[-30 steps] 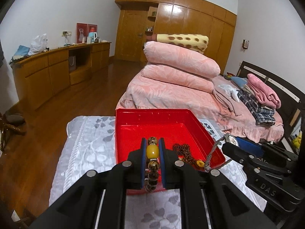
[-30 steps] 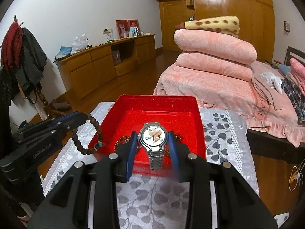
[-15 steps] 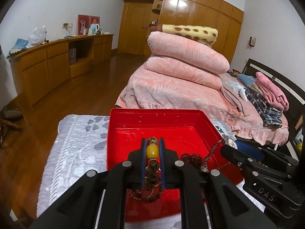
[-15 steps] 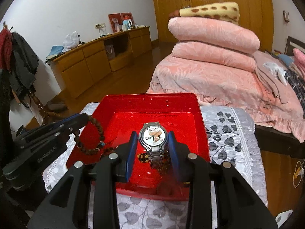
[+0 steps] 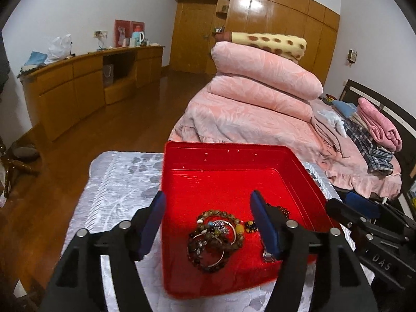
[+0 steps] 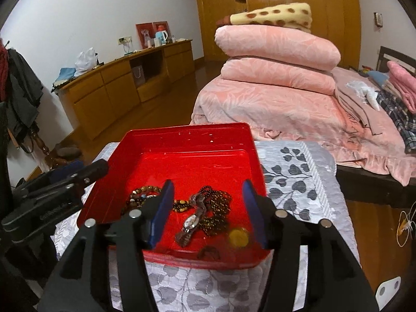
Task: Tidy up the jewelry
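A red tray [image 5: 234,156] [image 6: 187,140] stands on a grey leaf-patterned cloth. In it lie beaded bracelets with a yellow bead [image 5: 215,236], a silver watch [image 6: 191,222] and a dark beaded necklace [image 6: 218,202]. My left gripper [image 5: 208,223] is open, its jaws spread wide over the bracelets, holding nothing. My right gripper [image 6: 206,213] is open, its jaws spread either side of the watch, holding nothing. Each gripper shows at the edge of the other's view: the right one in the left wrist view [image 5: 369,231], the left one in the right wrist view [image 6: 52,192].
The tray sits on a small cloth-covered table [image 6: 299,182]. A bed with stacked pink quilts [image 5: 260,98] lies behind it. A long wooden sideboard [image 5: 85,83] runs along the left wall over wooden floor.
Both grippers moved forward over the tray and opened. The beaded bracelet dropped from the left one and the watch from the right one; both now lie in the tray.
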### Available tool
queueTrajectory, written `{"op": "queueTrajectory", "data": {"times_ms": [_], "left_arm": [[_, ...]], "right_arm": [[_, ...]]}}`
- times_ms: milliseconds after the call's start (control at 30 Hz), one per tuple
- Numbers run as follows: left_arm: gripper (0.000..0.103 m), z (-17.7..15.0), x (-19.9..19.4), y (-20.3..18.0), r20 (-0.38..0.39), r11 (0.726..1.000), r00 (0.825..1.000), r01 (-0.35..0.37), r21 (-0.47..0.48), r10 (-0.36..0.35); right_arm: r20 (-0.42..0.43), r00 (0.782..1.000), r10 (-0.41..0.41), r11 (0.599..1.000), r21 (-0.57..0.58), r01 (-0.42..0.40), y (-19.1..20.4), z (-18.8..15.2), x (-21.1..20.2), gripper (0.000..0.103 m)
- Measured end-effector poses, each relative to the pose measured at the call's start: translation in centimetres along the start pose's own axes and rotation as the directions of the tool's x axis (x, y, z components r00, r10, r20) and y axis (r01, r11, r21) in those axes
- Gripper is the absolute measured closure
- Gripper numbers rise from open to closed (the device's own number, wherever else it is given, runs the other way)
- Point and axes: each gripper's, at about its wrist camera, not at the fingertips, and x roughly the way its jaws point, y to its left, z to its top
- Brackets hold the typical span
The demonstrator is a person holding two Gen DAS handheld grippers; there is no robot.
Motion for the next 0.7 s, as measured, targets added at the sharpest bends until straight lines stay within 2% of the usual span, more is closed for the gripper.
{"op": "queueTrajectory", "data": {"times_ms": [100, 167, 333, 433, 700], "left_arm": [[0.031, -0.7, -1.6, 0.4, 0.014, 1.0, 1.0, -0.006, 0.0, 0.006], [0.025, -1.2, -2.4, 0.7, 0.028, 1.0, 1.0, -0.012, -0.001, 0.012], [0.013, -3.1, -4.9, 1.2, 0.06, 1.0, 0.998, -0.027, 0.003, 0.027], [0.007, -4.2, -5.9, 1.3, 0.074, 0.999, 0.997, -0.039, 0.014, 0.038], [0.007, -6.6, -8.6, 1.2, 0.107, 0.999, 0.993, -0.045, 0.026, 0.042]], "right_arm": [[0.012, 1.0, -0.007, 1.0, 0.002, 0.007, -0.1, -0.6, -1.0, 0.043], [0.024, 1.0, -0.011, 1.0, -0.004, 0.011, 0.0, -1.1, -1.9, 0.037], [0.046, 0.999, -0.017, 1.0, -0.012, 0.017, 0.1, -3.0, -4.0, 0.019], [0.054, 0.998, -0.018, 1.0, -0.01, 0.019, 0.2, -4.0, -5.1, 0.013], [0.095, 0.995, -0.018, 1.0, -0.019, 0.02, 1.1, -6.4, -8.0, 0.009]]}}
